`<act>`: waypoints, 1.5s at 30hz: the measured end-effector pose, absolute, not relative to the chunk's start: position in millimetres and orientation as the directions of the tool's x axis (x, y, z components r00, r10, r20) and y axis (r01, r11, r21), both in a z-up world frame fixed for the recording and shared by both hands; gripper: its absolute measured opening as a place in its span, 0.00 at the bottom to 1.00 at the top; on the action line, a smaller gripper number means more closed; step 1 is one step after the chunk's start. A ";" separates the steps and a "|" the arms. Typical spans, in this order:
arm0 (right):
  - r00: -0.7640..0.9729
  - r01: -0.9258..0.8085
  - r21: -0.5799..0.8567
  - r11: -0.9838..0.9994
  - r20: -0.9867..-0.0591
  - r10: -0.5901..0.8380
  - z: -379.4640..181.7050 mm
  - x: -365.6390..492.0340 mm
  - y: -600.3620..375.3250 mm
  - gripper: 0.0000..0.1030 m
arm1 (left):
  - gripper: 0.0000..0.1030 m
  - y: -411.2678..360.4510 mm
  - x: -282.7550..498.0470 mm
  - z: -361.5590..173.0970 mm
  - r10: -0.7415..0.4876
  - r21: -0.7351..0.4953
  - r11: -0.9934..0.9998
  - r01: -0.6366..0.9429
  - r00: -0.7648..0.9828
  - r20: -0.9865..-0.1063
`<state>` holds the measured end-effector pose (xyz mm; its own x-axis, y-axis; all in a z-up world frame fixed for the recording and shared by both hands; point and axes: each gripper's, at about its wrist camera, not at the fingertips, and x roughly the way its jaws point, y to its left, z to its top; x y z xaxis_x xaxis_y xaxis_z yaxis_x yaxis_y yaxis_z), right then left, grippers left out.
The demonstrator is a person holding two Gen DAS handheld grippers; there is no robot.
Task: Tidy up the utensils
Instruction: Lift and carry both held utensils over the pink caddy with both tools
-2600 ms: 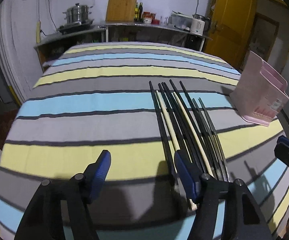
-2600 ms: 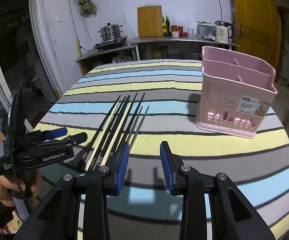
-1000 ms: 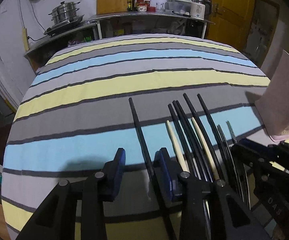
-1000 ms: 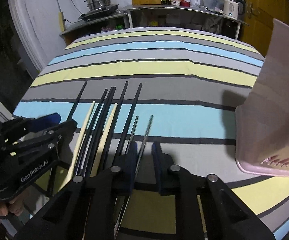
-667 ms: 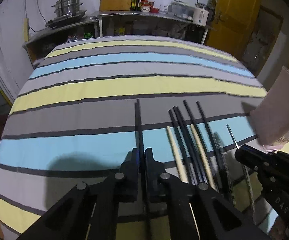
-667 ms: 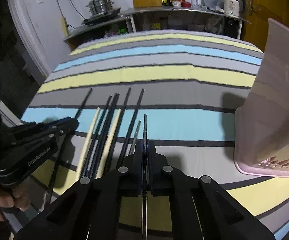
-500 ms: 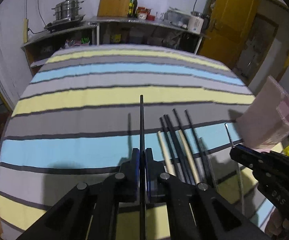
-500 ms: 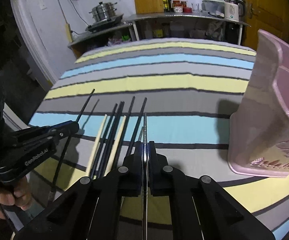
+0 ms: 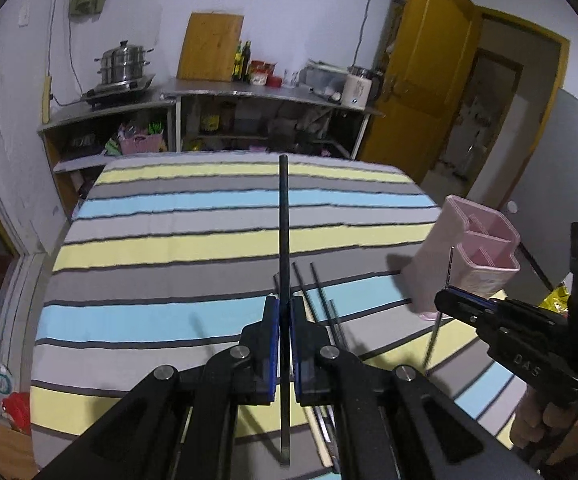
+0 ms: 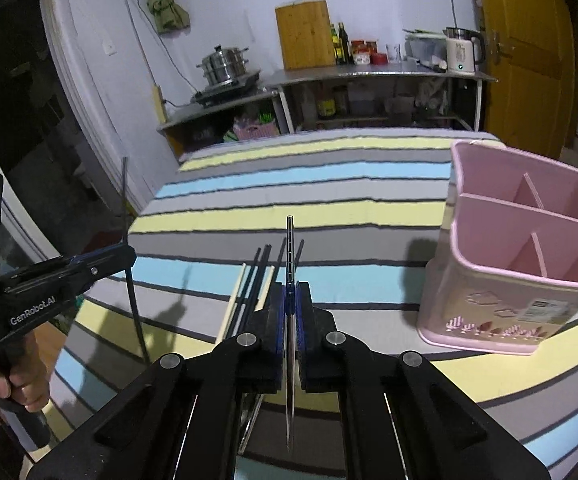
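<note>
My left gripper (image 9: 283, 312) is shut on a black chopstick (image 9: 284, 224), held well above the striped table. My right gripper (image 10: 290, 300) is shut on a thin silver chopstick (image 10: 289, 248), also raised. In the right wrist view the left gripper (image 10: 125, 254) shows at the left with its black chopstick (image 10: 127, 208) upright. In the left wrist view the right gripper (image 9: 447, 296) shows at the right, close to the pink utensil holder (image 9: 437, 276). Several black and pale chopsticks (image 10: 249, 296) lie side by side on the table. The holder (image 10: 505, 300) stands upright, its compartments empty.
The table has a striped cloth (image 9: 169, 248) in yellow, blue and grey. Behind it stands a metal counter (image 9: 249, 96) with a steamer pot, a cutting board, bottles and a kettle. A yellow door (image 9: 429, 92) is at the back right.
Both grippers closed, the left on a black chopstick and the right on a silver one, then lifted them off the table. The right gripper now sits nearer the pink holder.
</note>
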<state>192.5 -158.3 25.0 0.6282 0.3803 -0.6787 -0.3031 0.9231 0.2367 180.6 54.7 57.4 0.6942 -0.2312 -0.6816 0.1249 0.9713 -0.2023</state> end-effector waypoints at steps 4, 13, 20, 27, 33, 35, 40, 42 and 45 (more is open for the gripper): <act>0.654 -0.306 0.239 0.922 -0.651 0.386 40.2 182.2 -166.9 0.05 | 0.05 49.6 166.4 79.0 -0.249 -0.204 0.967 0.151 0.715 -0.653; 0.702 -0.296 0.256 0.920 -0.595 0.391 70.3 170.9 -189.0 0.05 | 0.05 26.2 162.6 119.0 -0.302 -0.220 0.953 0.209 0.730 -0.613; 0.751 -0.265 0.263 0.928 -0.547 0.369 101.0 170.0 -220.5 0.05 | 0.05 -12.5 178.4 149.4 -0.381 -0.245 0.925 0.292 0.712 -0.590; 0.812 -0.202 0.259 0.944 -0.495 0.310 133.1 176.4 -259.3 0.05 | 0.05 -61.3 200.7 177.8 -0.457 -0.258 0.889 0.379 0.696 -0.553; 0.848 -0.150 0.257 0.955 -0.463 0.258 148.4 187.1 -286.4 0.05 | 0.05 -90.9 230.7 192.4 -0.494 -0.274 0.869 0.412 0.693 -0.525; 0.854 -0.133 0.257 0.957 -0.461 0.242 148.3 192.6 -293.8 0.05 | 0.05 -98.7 240.2 191.7 -0.504 -0.283 0.864 0.418 0.689 -0.521; 0.851 -0.102 0.271 0.957 -0.475 0.225 137.2 207.4 -303.0 0.05 | 0.05 -115.0 263.3 175.6 -0.510 -0.295 0.860 0.417 0.670 -0.539; 0.842 -0.093 0.279 0.956 -0.491 0.225 126.8 213.5 -304.0 0.05 | 0.05 -119.4 273.7 161.9 -0.511 -0.307 0.859 0.410 0.653 -0.559; 0.828 -0.086 0.279 0.956 -0.513 0.225 112.6 217.6 -303.8 0.05 | 0.05 -123.9 284.4 142.7 -0.505 -0.308 0.862 0.402 0.634 -0.586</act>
